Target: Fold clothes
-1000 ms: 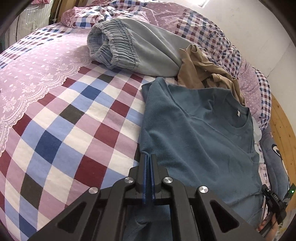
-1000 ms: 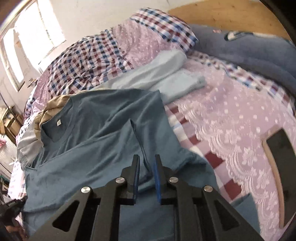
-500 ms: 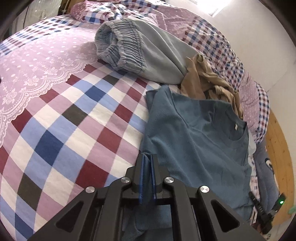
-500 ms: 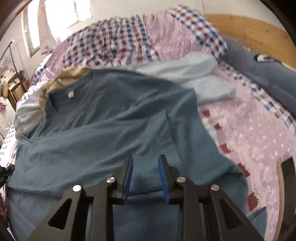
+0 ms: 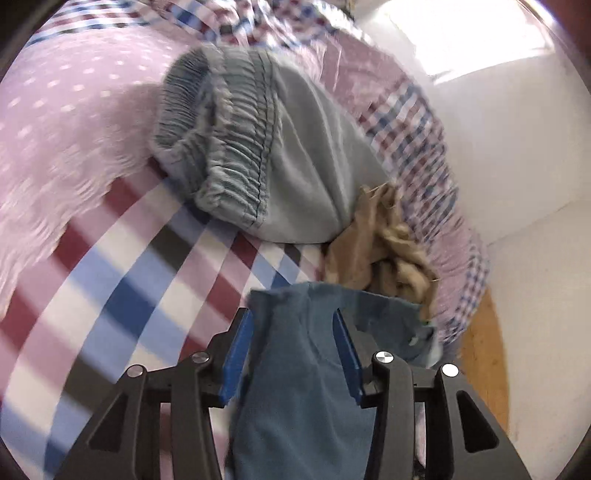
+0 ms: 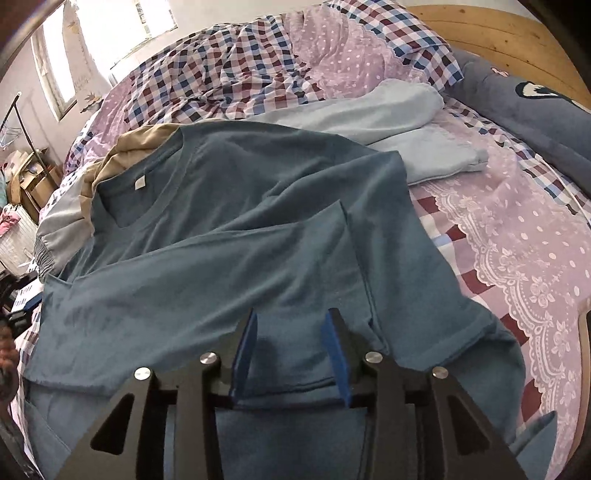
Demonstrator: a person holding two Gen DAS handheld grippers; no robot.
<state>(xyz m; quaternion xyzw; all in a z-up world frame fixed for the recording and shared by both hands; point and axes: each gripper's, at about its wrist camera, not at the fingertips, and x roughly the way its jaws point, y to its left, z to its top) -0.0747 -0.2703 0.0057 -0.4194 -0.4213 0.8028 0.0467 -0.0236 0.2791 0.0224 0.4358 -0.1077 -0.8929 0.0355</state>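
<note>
The blue T-shirt (image 6: 229,221) lies spread on the bed, collar at the far left, one side folded over its body. My right gripper (image 6: 291,317) hovers just over the shirt's near hem. Its jaws are opening, and its blue pads (image 6: 245,354) press on nothing. In the blurred left wrist view, the left gripper (image 5: 293,317) is over the T-shirt's (image 5: 306,387) far corner. Its jaws are opening too, with cloth lying loose between the pads (image 5: 238,354).
Light blue elastic-waist trousers (image 5: 280,158) (image 6: 388,122) and a crumpled tan garment (image 5: 384,243) (image 6: 136,147) lie beyond the shirt. A checked and pink dotted duvet (image 6: 517,240) covers the bed. A navy pillow (image 6: 535,110) rests against the wooden headboard (image 6: 498,33).
The left gripper, earlier shut on the shirt's edge, now stands apart and has swung towards the trousers. The right gripper's jaws have widened, and the shirt lies flatter.
</note>
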